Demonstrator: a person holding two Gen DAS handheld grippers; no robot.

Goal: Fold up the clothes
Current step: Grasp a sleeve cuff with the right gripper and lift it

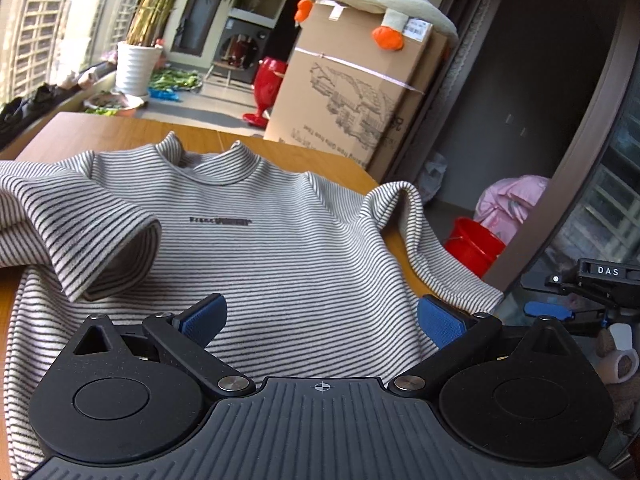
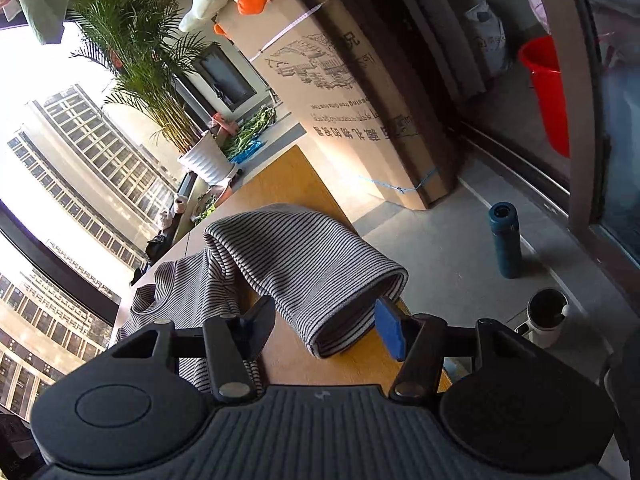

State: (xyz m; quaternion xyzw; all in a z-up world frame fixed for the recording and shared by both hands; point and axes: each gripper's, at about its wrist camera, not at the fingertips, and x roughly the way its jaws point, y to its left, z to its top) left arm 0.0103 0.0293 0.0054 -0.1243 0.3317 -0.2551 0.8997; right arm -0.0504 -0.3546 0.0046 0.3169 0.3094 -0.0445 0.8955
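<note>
Striped shirt (image 1: 256, 216) flat on desk (image 1: 120, 128). Left gripper (image 1: 320, 320) fingers wide apart above hem, gripping nothing. Right gripper (image 2: 324, 328) fingers straddle sleeve cuff (image 2: 352, 312); right pad touching, not clamped.

White capital letters "DAS" stand on a small black block of camera gear (image 1: 608, 271) at the right edge of the left wrist view. A short dark line of lettering is printed across the chest of the striped top (image 1: 219, 221), too blurred to read. The tall cardboard box (image 2: 344, 92) carries a line drawing of buildings and, beneath it, rows of print in Chinese characters with a line of Latin letters; all of it stands upside down and cannot be made out. A white shipping label (image 1: 416, 29) near the box's top edge is illegible.
</note>
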